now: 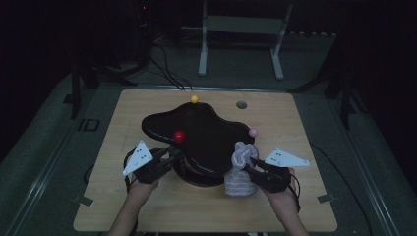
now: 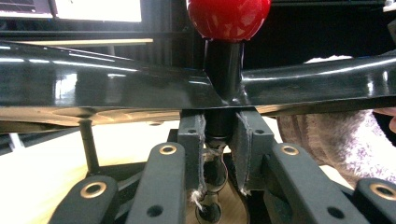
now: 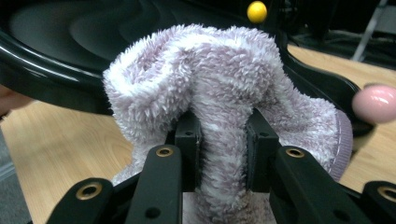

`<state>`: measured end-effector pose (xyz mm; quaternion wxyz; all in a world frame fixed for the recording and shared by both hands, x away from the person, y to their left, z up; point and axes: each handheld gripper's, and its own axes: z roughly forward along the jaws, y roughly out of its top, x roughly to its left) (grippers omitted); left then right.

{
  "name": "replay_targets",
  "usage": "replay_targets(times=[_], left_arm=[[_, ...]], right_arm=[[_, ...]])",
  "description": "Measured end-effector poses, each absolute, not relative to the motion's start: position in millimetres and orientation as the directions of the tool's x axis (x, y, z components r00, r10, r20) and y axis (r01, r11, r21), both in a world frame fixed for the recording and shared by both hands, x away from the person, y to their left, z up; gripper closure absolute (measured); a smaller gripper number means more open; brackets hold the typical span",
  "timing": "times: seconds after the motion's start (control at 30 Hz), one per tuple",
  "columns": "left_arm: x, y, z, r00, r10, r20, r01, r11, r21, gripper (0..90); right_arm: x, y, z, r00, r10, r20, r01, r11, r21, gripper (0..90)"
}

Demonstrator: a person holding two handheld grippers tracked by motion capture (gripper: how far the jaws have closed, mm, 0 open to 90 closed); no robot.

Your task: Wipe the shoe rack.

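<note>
While both hands sit at the lower middle of the high view, the left gripper (image 1: 173, 153) and the right gripper (image 1: 250, 164) flank a glossy black tray (image 1: 206, 129) of wavy outline that stands raised on the wooden worktop (image 1: 147, 206), at the frame's centre. Three posts topped with balls rise at the tray's rim: a red ball (image 1: 179, 136) at its left edge, a yellow ball (image 1: 194, 99) at its far edge, a pink ball (image 1: 253, 132) at its right edge. In the left gripper view the jaws are drawn in narrow and clamp the dark post (image 2: 219, 135) just under the tray's rim, with the red ball directly above at the top centre of that frame. In the right gripper view the jaws are likewise narrow and pinch a fold of a fluffy lilac-and-white sock (image 3: 219, 102), which bunches up above the pads in the middle of the frame. In the high view the sock stands on the worktop just right of centre, its upper end against the tray's near right edge, below the pink ball. A small grey disc (image 1: 241, 104) lies on the worktop beyond the tray, upper right of centre.
</note>
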<state>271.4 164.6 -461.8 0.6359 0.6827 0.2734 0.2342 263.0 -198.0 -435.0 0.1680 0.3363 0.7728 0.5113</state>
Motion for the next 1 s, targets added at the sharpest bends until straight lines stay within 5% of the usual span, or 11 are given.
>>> replay_targets(times=[0.37,0.73,1.0], left_arm=[[271,164,-462,0.745,0.667,-0.028,0.077,-0.044,0.996,75.2],[270,163,-461,0.74,0.672,-0.022,0.074,-0.05,0.996,75.3],[270,163,-461,0.739,0.674,-0.018,0.071,-0.052,0.996,75.3]], right_arm=[[234,-199,-399,-0.757,0.653,0.03,0.224,0.217,0.95,71.7],[246,-195,-423,-0.721,0.692,0.033,0.308,0.278,0.91,71.8],[216,-187,-390,-0.826,0.561,0.055,0.208,0.212,0.955,71.7]])
